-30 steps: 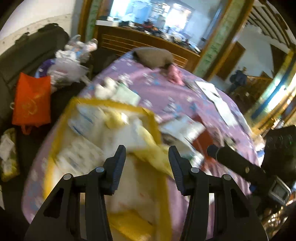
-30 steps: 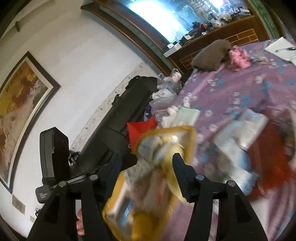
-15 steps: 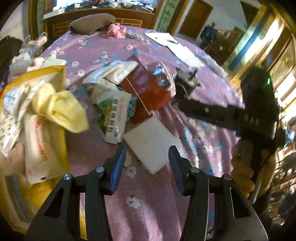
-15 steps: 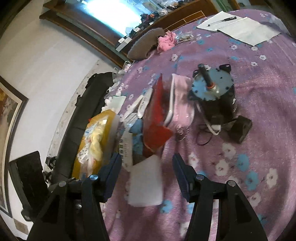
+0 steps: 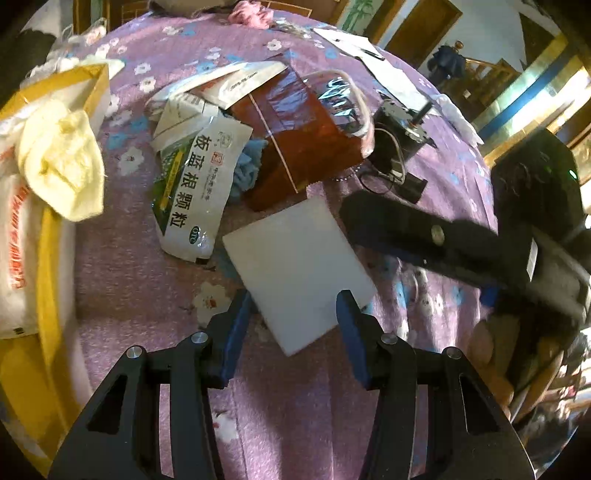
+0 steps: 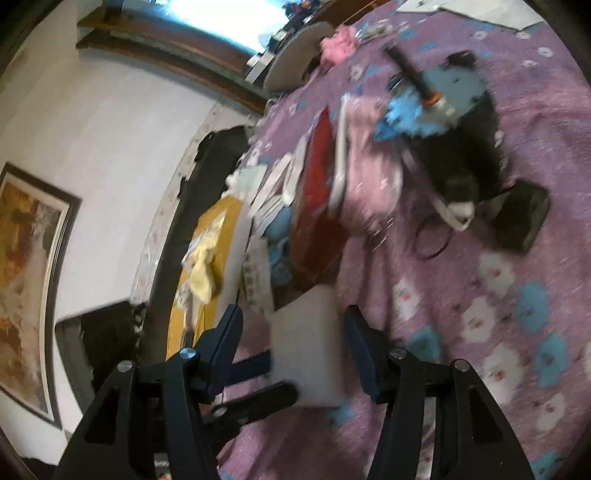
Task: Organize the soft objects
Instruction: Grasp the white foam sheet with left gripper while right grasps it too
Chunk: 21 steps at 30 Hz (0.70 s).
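Observation:
A white foam pad (image 5: 297,269) lies flat on the purple flowered tablecloth (image 5: 147,288). My left gripper (image 5: 293,314) is open, its fingers on either side of the pad's near corner. My right gripper (image 6: 293,343) is open too and straddles the same pad (image 6: 306,354) from the other side; its arm shows in the left wrist view (image 5: 424,236). A yellow bag (image 5: 48,236) at the left holds soft packs and a pale yellow cloth (image 5: 62,162). A blue fluffy cloth (image 5: 247,166) lies under the packets.
A red-brown pouch (image 5: 299,136), a white medicine packet (image 5: 195,192) and a pink bag (image 6: 369,162) lie behind the pad. A black motor with cable (image 6: 461,147) stands to the right. Papers (image 5: 373,62) and a pink cloth (image 5: 251,14) lie at the far edge.
Both grippers swung from the yellow bag to the table middle and closed in on the white foam pad, which now lies between the fingers of each.

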### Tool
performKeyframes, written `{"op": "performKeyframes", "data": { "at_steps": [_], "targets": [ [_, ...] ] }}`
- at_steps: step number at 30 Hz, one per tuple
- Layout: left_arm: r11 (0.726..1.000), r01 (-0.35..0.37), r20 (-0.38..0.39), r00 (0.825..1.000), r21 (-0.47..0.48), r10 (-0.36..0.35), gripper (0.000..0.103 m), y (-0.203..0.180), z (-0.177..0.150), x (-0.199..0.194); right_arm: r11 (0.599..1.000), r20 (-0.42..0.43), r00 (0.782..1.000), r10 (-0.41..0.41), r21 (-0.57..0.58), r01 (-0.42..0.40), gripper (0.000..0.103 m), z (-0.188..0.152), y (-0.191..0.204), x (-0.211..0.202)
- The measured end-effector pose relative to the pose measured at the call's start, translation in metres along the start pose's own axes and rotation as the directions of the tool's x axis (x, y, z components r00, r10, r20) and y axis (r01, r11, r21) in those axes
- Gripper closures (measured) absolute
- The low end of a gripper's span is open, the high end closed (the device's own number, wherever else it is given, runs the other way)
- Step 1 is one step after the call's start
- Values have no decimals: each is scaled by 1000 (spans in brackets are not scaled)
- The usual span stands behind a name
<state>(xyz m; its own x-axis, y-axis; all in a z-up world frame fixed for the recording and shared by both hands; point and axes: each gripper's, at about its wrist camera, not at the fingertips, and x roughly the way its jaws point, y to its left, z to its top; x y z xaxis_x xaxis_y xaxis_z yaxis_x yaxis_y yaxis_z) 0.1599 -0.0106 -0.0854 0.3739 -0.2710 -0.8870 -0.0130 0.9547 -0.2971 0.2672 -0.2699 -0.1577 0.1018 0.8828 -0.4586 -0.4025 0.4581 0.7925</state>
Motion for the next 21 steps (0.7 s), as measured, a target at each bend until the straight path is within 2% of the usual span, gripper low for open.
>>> {"op": "performKeyframes", "data": {
  "at_steps": [2,5,6,7,8,9,14,18,21],
  "targets": [
    [1000,13,14,1000,-28,-12,55,1,1,0,1000,-12,1000,-26,2,26,53,-1,-1,3],
    [999,15,14,1000,-45,-15,54,-1,3,0,999,-15,999,-33,36,34,66,0,-9,3],
    [998,19,16,1000,-53,-18,54,0,4,0,997,-21,998,-54,46,55,72,0,-12,5],
    [997,30,22,999,-71,-29,54,0,2,-2,996,-27,997,-74,56,75,84,0,-15,6],
    [996,33,22,999,-78,-31,54,0,1,-3,993,-32,995,-95,71,98,90,0,-20,6],
    [997,32,14,999,-65,-31,54,0,0,-2,993,-34,995,-92,75,95,93,0,-22,6],
    [995,65,-4,998,-78,-66,54,6,-8,-6,985,-23,985,-172,-4,172,94,-3,-7,9],
    [992,86,32,996,-95,-83,52,9,-9,-5,985,-29,985,-171,-5,171,95,-2,-9,10],
    [989,92,47,995,-115,-87,49,6,-2,-2,990,-37,990,-136,28,138,96,1,-15,10]
  ]
}}
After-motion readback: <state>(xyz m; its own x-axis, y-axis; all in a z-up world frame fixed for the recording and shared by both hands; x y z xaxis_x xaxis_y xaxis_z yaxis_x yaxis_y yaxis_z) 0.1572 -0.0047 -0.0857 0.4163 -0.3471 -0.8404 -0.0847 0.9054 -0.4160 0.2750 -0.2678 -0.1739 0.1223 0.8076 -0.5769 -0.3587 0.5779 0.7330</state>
